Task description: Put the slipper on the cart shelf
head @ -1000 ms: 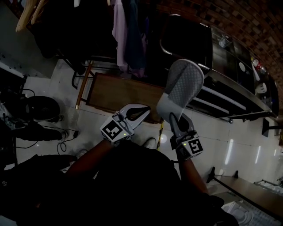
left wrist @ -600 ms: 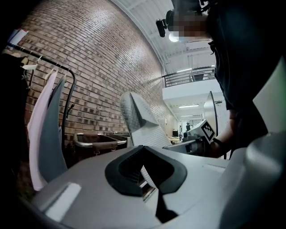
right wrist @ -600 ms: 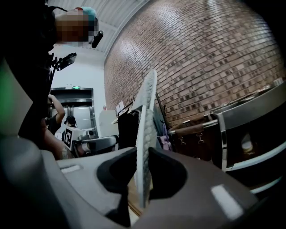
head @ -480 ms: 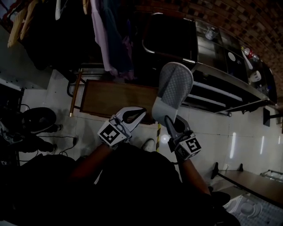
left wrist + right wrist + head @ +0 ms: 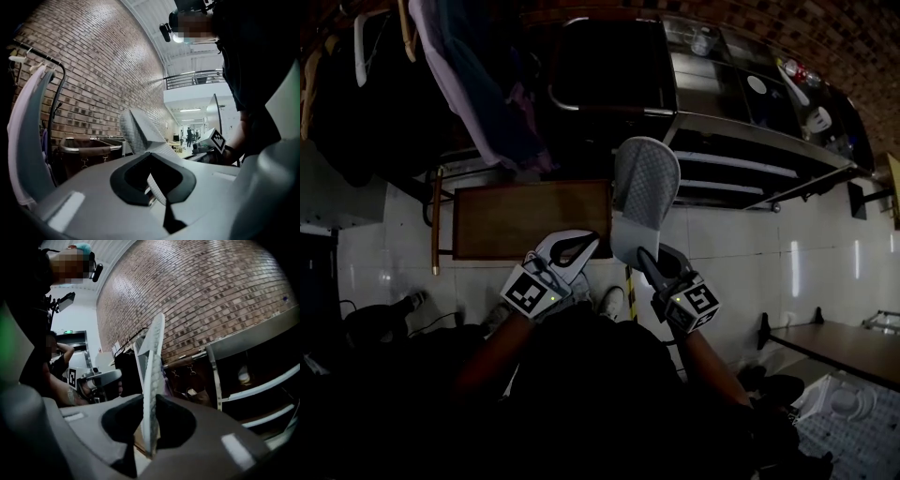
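Right gripper (image 5: pixel 645 255) has the slipper (image 5: pixel 645 183) up in the air, jaws pinching its heel end, thin sole clamped edge-on between them. The toe points up at the cart (image 5: pixel 750 131), near the left ends of its shelves and not on them. Left gripper (image 5: pixel 591 240) hangs just beside it, jaws pressed together, nothing in them. Tiled floor (image 5: pixel 741 253) below.
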The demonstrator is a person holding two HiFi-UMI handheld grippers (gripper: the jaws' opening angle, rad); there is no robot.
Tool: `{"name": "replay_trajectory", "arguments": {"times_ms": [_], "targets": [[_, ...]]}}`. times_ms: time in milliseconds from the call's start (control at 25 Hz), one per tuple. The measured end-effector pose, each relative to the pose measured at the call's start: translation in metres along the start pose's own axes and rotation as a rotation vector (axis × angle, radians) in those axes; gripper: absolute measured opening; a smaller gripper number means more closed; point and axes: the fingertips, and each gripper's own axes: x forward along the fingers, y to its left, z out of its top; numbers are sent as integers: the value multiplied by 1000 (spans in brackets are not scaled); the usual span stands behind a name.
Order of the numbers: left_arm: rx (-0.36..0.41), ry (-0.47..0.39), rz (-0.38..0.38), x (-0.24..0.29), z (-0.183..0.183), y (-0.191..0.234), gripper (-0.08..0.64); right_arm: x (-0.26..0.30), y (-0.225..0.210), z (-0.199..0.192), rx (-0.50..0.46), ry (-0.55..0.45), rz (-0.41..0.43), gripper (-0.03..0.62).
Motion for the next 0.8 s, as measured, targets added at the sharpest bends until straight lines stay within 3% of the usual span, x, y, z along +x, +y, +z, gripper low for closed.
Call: {"name": "replay_trajectory", "arguments": {"times_ms": [560,800], "targets": [[-34,-14,-173,27,-23,38,3,19,-22,-28,94,54,-156,64],[-21,-29,-218,46,-24,32,3,-5,-57,-44,251,42,-240,64]]}}
